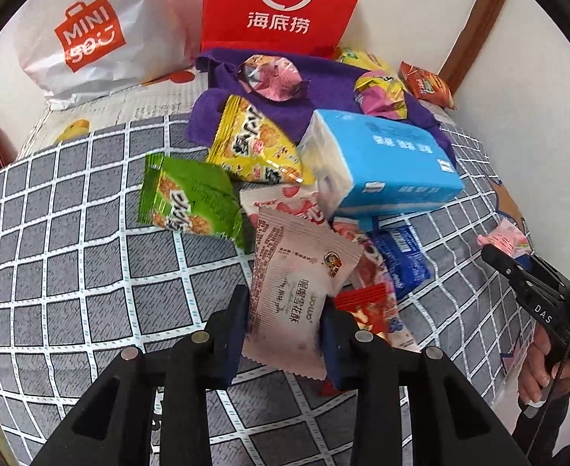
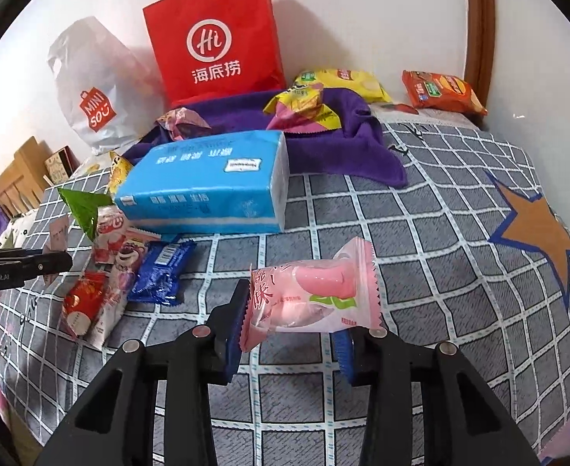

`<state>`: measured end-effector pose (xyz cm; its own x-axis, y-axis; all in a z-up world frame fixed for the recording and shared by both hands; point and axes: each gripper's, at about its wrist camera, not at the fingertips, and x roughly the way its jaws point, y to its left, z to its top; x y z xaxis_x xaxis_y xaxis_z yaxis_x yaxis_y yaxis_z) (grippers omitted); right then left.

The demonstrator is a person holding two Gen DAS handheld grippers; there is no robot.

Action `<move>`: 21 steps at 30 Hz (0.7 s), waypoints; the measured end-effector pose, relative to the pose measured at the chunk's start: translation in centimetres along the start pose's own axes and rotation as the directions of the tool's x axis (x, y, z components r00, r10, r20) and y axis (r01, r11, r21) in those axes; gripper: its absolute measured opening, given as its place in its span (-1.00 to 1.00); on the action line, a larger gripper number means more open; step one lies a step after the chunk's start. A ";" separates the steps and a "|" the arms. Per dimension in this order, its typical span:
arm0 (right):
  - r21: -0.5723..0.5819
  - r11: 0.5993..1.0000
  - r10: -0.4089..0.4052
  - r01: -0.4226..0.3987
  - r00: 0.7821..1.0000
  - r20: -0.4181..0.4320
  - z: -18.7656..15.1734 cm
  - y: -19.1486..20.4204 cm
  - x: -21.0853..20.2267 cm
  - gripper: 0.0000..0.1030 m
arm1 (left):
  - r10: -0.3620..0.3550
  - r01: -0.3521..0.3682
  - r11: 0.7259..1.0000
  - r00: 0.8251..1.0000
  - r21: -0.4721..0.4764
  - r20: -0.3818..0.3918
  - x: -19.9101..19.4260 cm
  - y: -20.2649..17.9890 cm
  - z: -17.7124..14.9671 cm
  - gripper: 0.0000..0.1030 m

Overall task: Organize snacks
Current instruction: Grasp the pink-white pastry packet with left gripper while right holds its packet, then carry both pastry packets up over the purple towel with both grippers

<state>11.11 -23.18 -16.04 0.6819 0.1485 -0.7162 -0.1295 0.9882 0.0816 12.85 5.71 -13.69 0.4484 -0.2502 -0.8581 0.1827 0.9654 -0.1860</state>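
My left gripper [image 1: 283, 322] is shut on a pale pink snowflake-crisp packet [image 1: 296, 287] and holds it above the checked bedspread [image 1: 71, 233]. My right gripper [image 2: 291, 334] is shut on a pink peach candy packet [image 2: 312, 295], also lifted; this gripper shows at the right of the left wrist view [image 1: 518, 268]. A pile of snacks lies ahead: a green packet [image 1: 188, 198], a yellow packet [image 1: 254, 147], a blue wafer packet [image 2: 160, 272], a red packet [image 2: 81, 303] and a strawberry packet [image 2: 120, 248].
A blue tissue pack [image 2: 207, 182] lies among the snacks. A purple towel [image 2: 324, 147] holds more packets. A red paper bag [image 2: 215, 42] and a white Miniso bag [image 2: 91, 89] stand against the wall. An orange packet [image 2: 442, 91] lies by the wooden frame.
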 end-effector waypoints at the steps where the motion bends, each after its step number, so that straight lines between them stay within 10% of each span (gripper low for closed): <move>1: -0.002 1.000 -0.001 0.001 1.000 0.003 0.2 0.1 0.0 -0.24 | -0.005 0.005 1.000 1.000 0.000 0.002 -0.1 -0.2 0.1 -0.38; 21: -0.022 1.000 -0.003 0.004 0.999 0.034 4.7 1.1 -0.3 -0.24 | -0.045 0.045 0.999 0.999 -0.004 0.016 -1.8 -1.6 3.3 -0.38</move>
<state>14.11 -21.95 -12.49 0.7061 0.1467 -0.6927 -0.1427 0.9877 0.0637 14.60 4.43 -10.28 0.4540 -0.2944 -0.8409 0.1989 0.9535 -0.2264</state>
